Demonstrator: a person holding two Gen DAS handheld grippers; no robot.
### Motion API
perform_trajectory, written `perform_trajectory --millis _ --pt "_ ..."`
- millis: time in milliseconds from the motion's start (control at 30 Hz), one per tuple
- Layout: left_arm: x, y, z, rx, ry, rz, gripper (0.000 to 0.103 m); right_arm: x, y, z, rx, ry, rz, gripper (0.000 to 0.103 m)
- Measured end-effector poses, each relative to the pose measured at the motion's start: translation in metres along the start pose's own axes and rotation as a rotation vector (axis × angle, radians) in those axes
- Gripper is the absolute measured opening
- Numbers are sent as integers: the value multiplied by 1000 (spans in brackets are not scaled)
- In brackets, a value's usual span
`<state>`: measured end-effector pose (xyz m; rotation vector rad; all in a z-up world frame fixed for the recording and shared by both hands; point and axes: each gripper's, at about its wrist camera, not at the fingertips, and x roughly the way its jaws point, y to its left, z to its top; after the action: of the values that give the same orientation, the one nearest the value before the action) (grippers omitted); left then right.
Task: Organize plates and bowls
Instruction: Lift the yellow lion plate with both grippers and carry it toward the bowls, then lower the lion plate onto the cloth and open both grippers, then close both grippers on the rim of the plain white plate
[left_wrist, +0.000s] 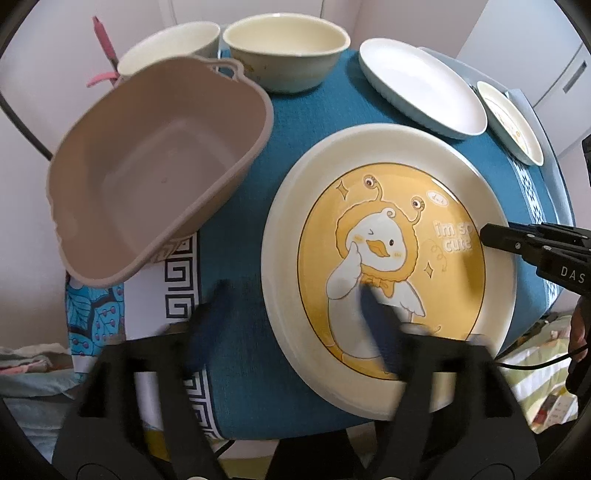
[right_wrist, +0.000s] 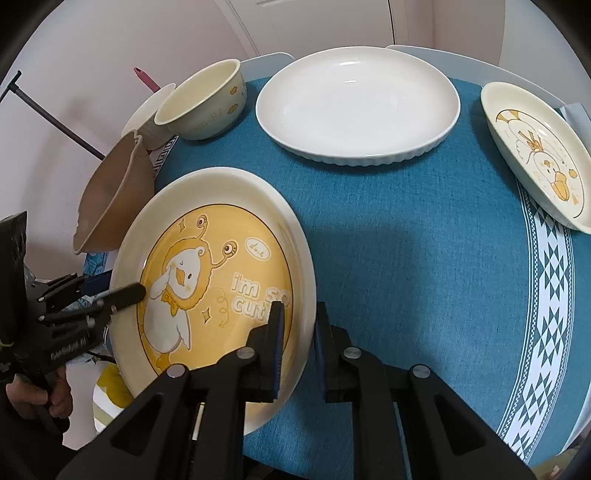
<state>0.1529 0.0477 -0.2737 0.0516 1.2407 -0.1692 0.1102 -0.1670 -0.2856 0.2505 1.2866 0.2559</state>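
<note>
A large cream plate with a yellow duck picture (left_wrist: 384, 266) (right_wrist: 218, 291) is held tilted above the blue tablecloth. My right gripper (right_wrist: 299, 325) is shut on its right rim, one finger above and one below; it shows in the left wrist view (left_wrist: 495, 236) too. My left gripper (left_wrist: 295, 317) is blurred, its fingers spread wide; one finger (right_wrist: 125, 293) lies over the plate's left rim. A taupe plastic basin (left_wrist: 159, 177) (right_wrist: 114, 199) stands left of the plate.
Two cream bowls (left_wrist: 288, 48) (left_wrist: 173, 44) stand at the back; they also show in the right wrist view (right_wrist: 207, 103). A white oval dish (right_wrist: 358, 103) (left_wrist: 421, 85) and a small duck plate (right_wrist: 543, 155) (left_wrist: 513, 122) lie at the right. The table edge is near.
</note>
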Motion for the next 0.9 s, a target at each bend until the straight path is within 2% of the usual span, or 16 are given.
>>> perform_trajectory --millis 67,100,133,200,333,500,533,600,633,767,900 --pt "-4 -3 -2 6 -18 7 80 -1 1 -2 -1 -9 3 21" --pt "-5 -5 -3 6 -19 17 80 -1 1 -3 -2 -14 3 33" --pt "-6 -6 -4 5 -17 25 80 -3 2 -3 -5 -19 7 54" --pt "-12 -8 -6 -3 -18 31 80 -7 2 -4 -5 -28 17 75" --pt "-43 -19 -2 -18 -71 45 80 -35 -1 -3 -7 -73 28 76" --pt "-91 -48 18 -36 -188 49 81 -85 -9 6 -46 -169 29 78" --pt "-98 -53 22 -44 -208 45 84 -96 -12 9 -55 -194 31 88" --pt "-112 -68 33 -62 -254 45 96 -116 -20 16 -70 -246 33 103" --pt "-118 -76 39 -69 -276 51 102 -125 -22 20 -80 -273 37 103" --pt "-130 -106 62 -86 -333 53 102 -161 -45 34 -130 -341 39 103" --pt "-130 -125 82 -165 -344 12 102 -193 -66 60 -256 -373 -22 103"
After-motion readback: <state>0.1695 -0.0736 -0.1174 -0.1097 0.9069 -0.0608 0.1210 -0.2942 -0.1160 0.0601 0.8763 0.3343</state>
